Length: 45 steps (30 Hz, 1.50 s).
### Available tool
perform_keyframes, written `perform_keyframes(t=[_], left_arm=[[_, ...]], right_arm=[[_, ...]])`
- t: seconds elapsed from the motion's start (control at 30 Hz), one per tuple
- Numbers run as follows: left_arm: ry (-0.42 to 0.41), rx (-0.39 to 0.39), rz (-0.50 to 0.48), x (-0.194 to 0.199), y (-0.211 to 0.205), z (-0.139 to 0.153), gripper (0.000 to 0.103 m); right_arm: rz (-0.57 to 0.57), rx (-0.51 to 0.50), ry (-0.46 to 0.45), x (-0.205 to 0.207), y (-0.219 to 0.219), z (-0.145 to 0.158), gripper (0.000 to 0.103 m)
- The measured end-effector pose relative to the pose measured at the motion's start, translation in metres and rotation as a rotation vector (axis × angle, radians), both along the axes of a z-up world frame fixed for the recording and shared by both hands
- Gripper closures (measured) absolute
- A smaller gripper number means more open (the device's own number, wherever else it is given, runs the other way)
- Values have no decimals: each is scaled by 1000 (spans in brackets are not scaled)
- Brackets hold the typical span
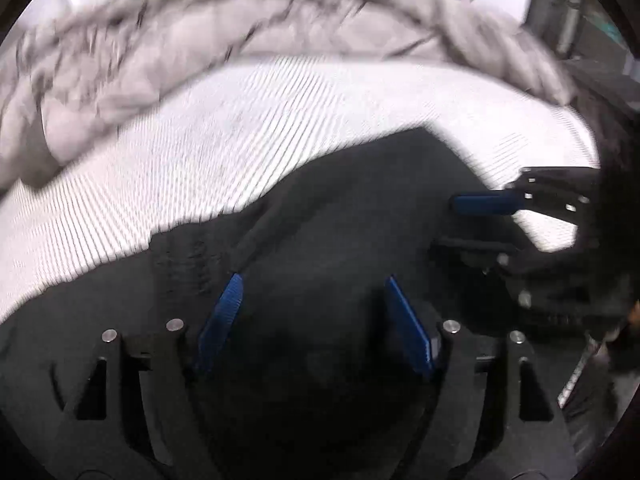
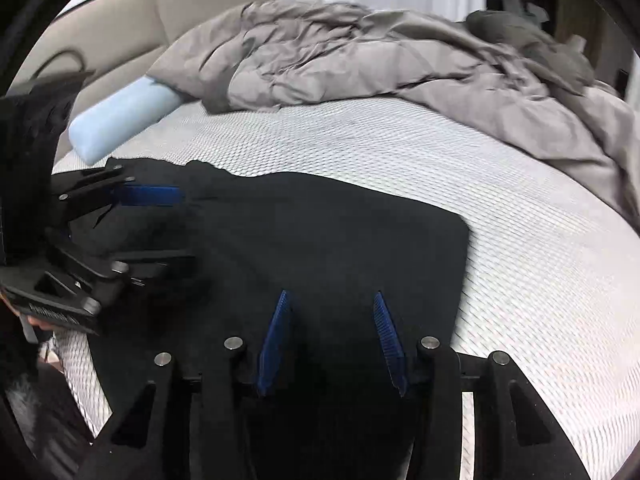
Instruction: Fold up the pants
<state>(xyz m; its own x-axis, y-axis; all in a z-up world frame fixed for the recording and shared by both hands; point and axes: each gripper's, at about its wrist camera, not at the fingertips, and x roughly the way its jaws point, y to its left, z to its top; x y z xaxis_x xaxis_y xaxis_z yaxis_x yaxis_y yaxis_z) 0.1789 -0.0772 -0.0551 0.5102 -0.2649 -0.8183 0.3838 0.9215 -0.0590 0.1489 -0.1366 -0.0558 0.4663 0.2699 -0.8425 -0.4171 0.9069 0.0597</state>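
**Pants laid on the bed, both grippers above the cloth**

Pants (image 2: 320, 232), black, lie partly folded on the white mattress (image 2: 520, 220), filling the lower centre of both frames. Your left gripper (image 1: 314, 308) has jaws standing wide; your right gripper (image 2: 330, 320) has them narrower; neither pinches cloth. Lower both onto the near edge together, taking all layers, so the fold stays square. Grey duvet (image 2: 360, 52) lies beyond.

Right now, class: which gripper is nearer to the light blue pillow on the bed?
Left. The left gripper hovers over the black pants just below the light blue pillow; the right gripper sits farther along the pants, away from it.
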Motion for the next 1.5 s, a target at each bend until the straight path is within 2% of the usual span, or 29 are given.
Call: perform_keyframes(t=[0.03, 0.1, 0.17, 0.23, 0.33, 0.4, 0.47, 0.5, 0.57, 0.67, 0.7, 0.8, 0.83, 0.9, 0.97, 1.0, 1.07, 1.13, 1.17, 1.2, 1.27, 1.3, 1.37, 1.4, 1.5], left_arm=[[24, -5, 5, 6, 6, -8, 41], [26, -67, -4, 7, 17, -7, 44], [20, -62, 6, 5, 22, -5, 44], [2, 15, 25, 0, 20, -7, 44], [1, 59, 20, -7, 18, 2, 44], [-56, 57, 32, -15, 23, 22, 44], [-108, -21, 49, -16, 26, 42, 44], [-101, -66, 51, -11, 25, 45, 44], [-60, -109, 43, 2, 16, 37, 44], [26, -26, 79, 26, 2, 10, 44], [54, -25, 91, 32, 4, -1, 47], [68, -93, 80, 32, 16, -4, 54], [64, -100, 67, 30, 21, 0, 54], [62, -87, 50, 24, 26, 4, 55], [39, -20, 74, 10, 34, 12, 54], [32, -16, 88, 2, 42, 16, 53], [-1, -77, 120, -21, 66, 32, 53], [-51, -131, 184, -37, 92, 46, 39], [-75, -147, 223, -46, 105, 50, 25], [-107, -165, 301, -64, 123, 56, 17], [-124, -198, 419, -91, 152, 58, 16], [-123, -215, 457, -101, 165, 58, 16], [-125, -264, 553, -127, 198, 51, 13], [-125, -280, 585, -134, 209, 45, 8], [-85, -347, 708, -161, 254, 19, 3]], right_arm=[[11, -21, 31, 10, 11, -11, 58], [42, -66, 77, 14, 15, -27, 58], [60, -130, 66, 10, 14, -32, 58], [-5, -192, 47, 12, -9, -29, 58], [-169, -279, 45, 16, -44, -27, 54], [-191, -198, 58, 14, -56, -20, 54], [-196, -184, 21, 11, -54, -7, 54], [-188, -172, -10, 8, -52, 2, 54], [-152, -102, -46, 11, -39, 13, 54], [-74, 6, -23, 28, -18, 6, 54], [-49, 3, -5, 35, -9, -3, 54], [-14, -200, 31, 46, 9, -37, 54], [-17, -206, 21, 48, 4, -39, 54], [-94, -216, 12, 52, -22, -31, 54], [-199, -323, -18, 49, -49, -28, 51], [-236, -325, -20, 48, -65, -26, 51], [-259, -201, -12, 47, -92, -19, 50], [-277, -89, -2, 36, -109, -7, 49], [-283, -22, -4, 28, -118, 0, 44], [-287, 34, -4, 22, -123, 3, 33], [-303, 172, 20, 5, -132, 9, 19], [-299, 229, 51, -3, -133, 8, 19], [-306, 242, 87, -15, -126, 9, 19], [-311, 220, 85, -24, -119, 11, 19], [-293, 185, 3, -42, -95, 25, 11]])
